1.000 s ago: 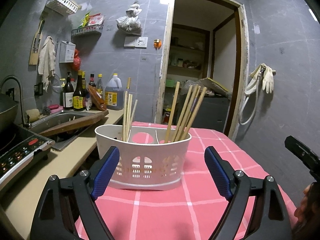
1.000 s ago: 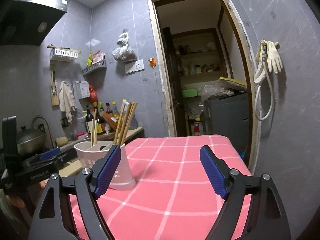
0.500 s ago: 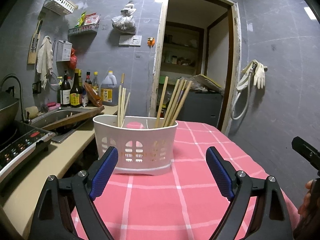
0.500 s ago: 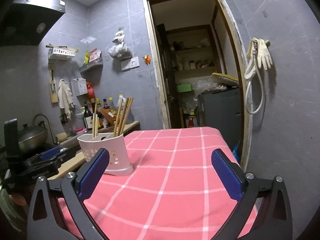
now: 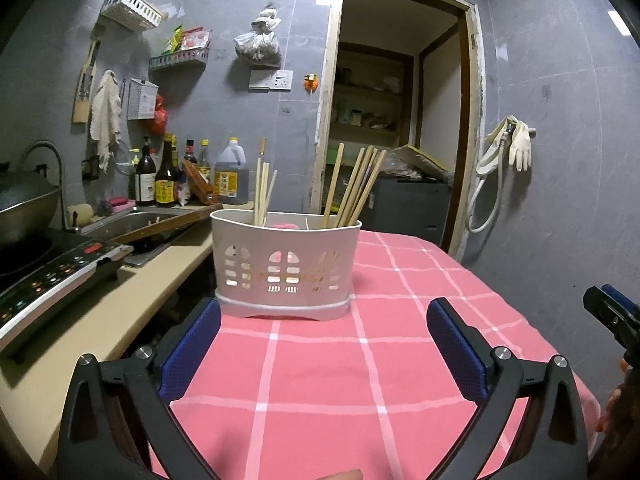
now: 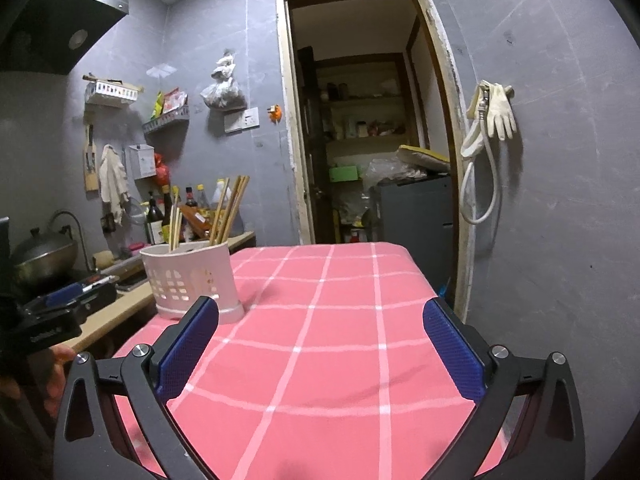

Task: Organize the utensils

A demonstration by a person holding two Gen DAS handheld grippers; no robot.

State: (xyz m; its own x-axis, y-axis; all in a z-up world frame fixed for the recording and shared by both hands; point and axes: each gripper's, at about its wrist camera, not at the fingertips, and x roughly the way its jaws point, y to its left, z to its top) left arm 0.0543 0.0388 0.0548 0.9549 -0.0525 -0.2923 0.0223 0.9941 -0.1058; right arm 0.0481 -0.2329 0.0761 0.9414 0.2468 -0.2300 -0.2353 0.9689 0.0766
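A white slotted utensil caddy (image 5: 286, 268) stands on the pink checked tablecloth (image 5: 320, 392), near the table's left edge. Wooden chopsticks (image 5: 352, 188) lean in its right section and a smaller bunch (image 5: 262, 188) in its left. My left gripper (image 5: 324, 320) sits just short of the caddy. Its jaws are opening, with nothing between them. My right gripper (image 6: 320, 312) is open and empty over the cloth, with the caddy (image 6: 192, 280) ahead to its left. Each gripper shows at the edge of the other's view: the right gripper (image 5: 612, 316), the left gripper (image 6: 60, 304).
Left of the table runs a counter with an induction cooker (image 5: 52, 276), a wok (image 5: 24, 204), a sink (image 5: 132, 224) and several bottles (image 5: 168, 176). A doorway (image 6: 360, 140) opens behind the table. Gloves and a hose (image 6: 492, 120) hang on the right wall.
Both grippers have drawn back from the caddy, which now looks farther off. Both pairs of jaws have spread wider. The caddy stays in place on the cloth.
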